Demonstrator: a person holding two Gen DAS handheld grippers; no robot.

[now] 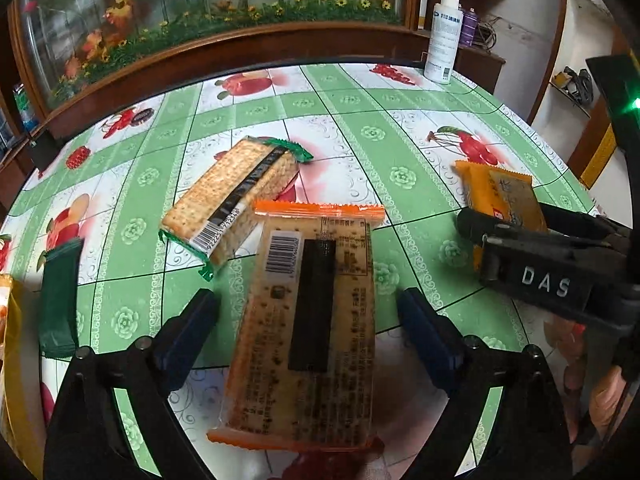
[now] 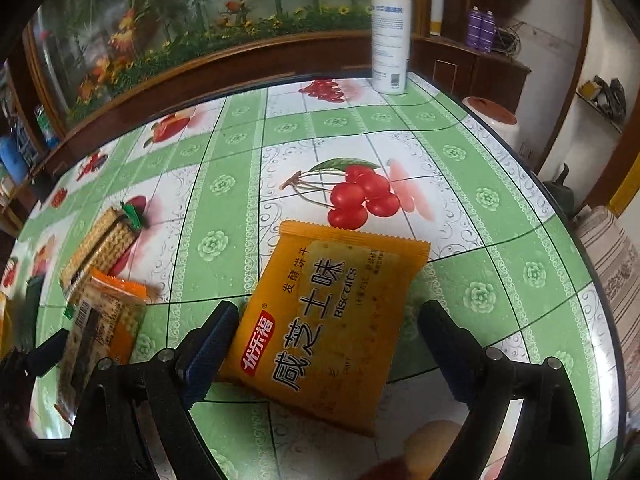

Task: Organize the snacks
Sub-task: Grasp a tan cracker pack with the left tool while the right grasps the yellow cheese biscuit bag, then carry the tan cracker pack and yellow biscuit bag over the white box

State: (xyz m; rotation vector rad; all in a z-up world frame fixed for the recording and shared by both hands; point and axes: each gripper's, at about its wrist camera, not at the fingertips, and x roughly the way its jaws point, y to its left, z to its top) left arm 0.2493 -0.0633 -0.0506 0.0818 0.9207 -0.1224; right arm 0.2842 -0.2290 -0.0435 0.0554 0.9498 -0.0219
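Now we are holding both grippers, left gripper [image 1: 308, 320] and right gripper [image 2: 328, 344], wide over the orange-edged cracker pack [image 1: 308, 320] and yellow biscuit bag [image 2: 332, 320], and squeezing hard could be crushing the crackers.

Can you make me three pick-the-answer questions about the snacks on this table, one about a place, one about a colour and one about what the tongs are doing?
1. Where does the white spray bottle stand?
A. at the table's far edge
B. between the right tongs
C. on the yellow biscuit packet

2. What colour are the end seals of the cracker pack between the left tongs?
A. blue
B. orange
C. purple

3. How are the right tongs set?
A. shut on nothing
B. pinching the bottle
C. open around the yellow biscuit packet

Answers: 1 A, it stands by the far rim of the table. 2 B, both crimped ends are orange. 3 C, gaps show beside the packet.
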